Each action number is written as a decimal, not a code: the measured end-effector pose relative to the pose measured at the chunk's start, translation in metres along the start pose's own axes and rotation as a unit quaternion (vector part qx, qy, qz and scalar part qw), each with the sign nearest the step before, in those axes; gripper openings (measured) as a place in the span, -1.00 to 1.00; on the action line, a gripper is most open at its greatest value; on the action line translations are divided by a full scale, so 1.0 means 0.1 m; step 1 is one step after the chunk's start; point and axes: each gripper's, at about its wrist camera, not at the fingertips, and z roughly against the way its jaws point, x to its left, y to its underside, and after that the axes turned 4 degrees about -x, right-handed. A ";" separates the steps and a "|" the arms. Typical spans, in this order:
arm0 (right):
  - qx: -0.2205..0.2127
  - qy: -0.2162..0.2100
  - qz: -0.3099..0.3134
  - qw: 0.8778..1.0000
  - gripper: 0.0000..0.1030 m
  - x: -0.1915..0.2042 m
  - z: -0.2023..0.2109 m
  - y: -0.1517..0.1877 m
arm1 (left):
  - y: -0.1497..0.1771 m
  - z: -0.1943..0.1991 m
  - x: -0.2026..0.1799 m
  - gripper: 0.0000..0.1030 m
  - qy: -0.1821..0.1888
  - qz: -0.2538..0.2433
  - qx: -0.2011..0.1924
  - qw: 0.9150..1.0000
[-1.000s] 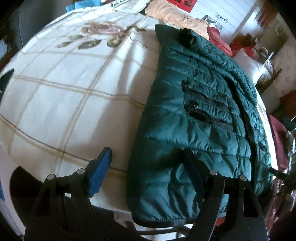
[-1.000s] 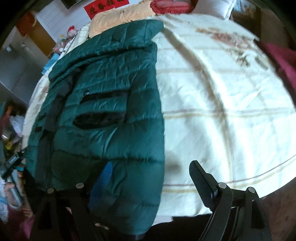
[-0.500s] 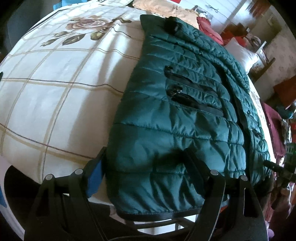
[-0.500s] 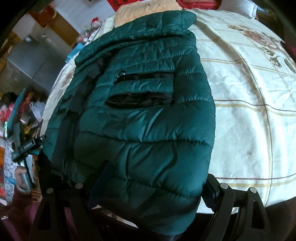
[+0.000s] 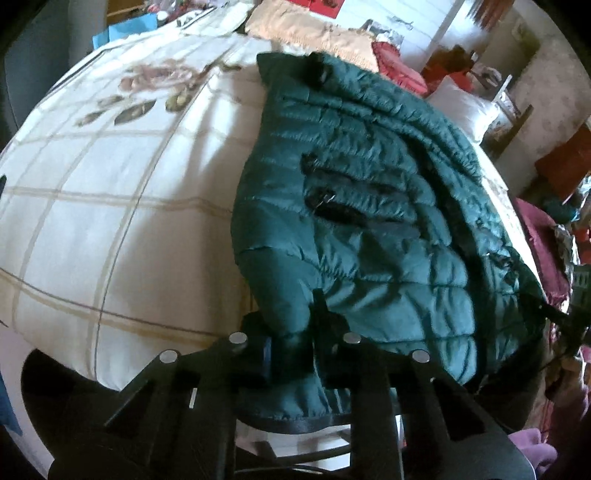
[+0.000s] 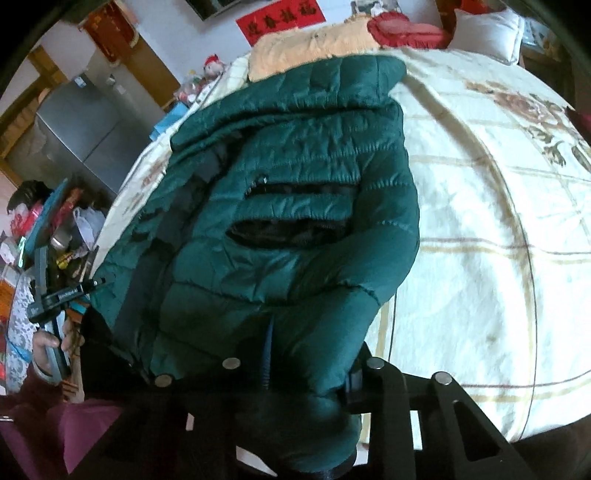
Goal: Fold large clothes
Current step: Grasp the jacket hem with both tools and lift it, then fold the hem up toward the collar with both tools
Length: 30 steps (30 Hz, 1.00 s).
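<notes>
A dark green quilted puffer jacket [image 5: 369, 206] lies lengthwise on a cream checked bedspread [image 5: 110, 206], two open zip pockets facing up. My left gripper [image 5: 291, 343] is shut on the jacket's near hem corner, which bunches between the jaws. In the right wrist view the same jacket [image 6: 295, 206] fills the middle, and my right gripper [image 6: 306, 365] is shut on the other near hem corner. The left gripper [image 6: 62, 295], held in a hand, shows at the left edge of that view. The near hem is lifted and creased.
The bedspread [image 6: 480, 229] has a rose print toward the far end. An orange blanket [image 6: 314, 44], red cushion [image 6: 406, 27] and white pillow [image 5: 461, 107] lie at the head. Clutter [image 6: 44, 221] and a grey cabinet [image 6: 85, 129] stand beside the bed.
Both grippers moved in over the jacket's near hem and closed on its corners. The hem has bunched up and lifted off the bedspread.
</notes>
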 end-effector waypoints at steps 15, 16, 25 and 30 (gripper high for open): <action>-0.081 -0.028 0.005 0.996 -0.56 0.14 0.38 -0.38 | -0.35 0.33 -0.22 -0.73 -0.007 -0.022 -0.079 0.997; -0.083 -0.029 0.005 0.996 -0.56 0.15 0.39 -0.41 | -0.37 0.34 -0.22 -0.72 -0.007 -0.022 -0.083 0.996; -0.113 -0.019 0.004 0.993 -0.56 0.17 0.48 -0.62 | -0.65 0.44 -0.20 -0.72 0.001 -0.002 -0.120 0.993; -0.131 -0.014 -0.006 0.991 -0.56 0.15 0.50 -0.75 | -0.81 0.47 -0.22 -0.72 0.005 0.008 -0.136 0.991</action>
